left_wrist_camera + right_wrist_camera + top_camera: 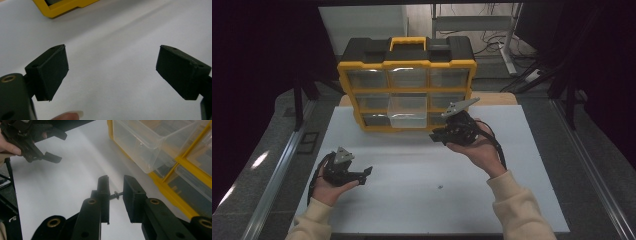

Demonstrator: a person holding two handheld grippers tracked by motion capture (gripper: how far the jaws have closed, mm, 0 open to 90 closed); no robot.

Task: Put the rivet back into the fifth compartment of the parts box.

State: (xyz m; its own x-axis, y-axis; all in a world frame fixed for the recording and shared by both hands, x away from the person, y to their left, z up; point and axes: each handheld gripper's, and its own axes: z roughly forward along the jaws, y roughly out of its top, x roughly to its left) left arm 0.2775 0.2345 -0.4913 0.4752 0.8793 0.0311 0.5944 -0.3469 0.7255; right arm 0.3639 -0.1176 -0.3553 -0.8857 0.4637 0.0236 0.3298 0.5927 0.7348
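Observation:
My right gripper point(437, 136) is raised in front of a yellow and black drawer cabinet point(407, 65), just right of its pulled-out clear drawer point(408, 111). In the right gripper view its jaws point(116, 192) are shut on a small dark screw point(117, 195), held crosswise between the pads, with the clear drawer point(147, 142) ahead and to the right. My left gripper point(364, 176) rests low over the white table at the front left. Its jaws point(112, 72) stand wide open with nothing between them.
The white table top point(422, 210) spreads under both hands. A tiny dark speck point(440, 187), perhaps another screw, lies near its front middle. Metal rails run along both table sides. The cabinet's yellow corner point(62, 7) lies ahead of the left gripper.

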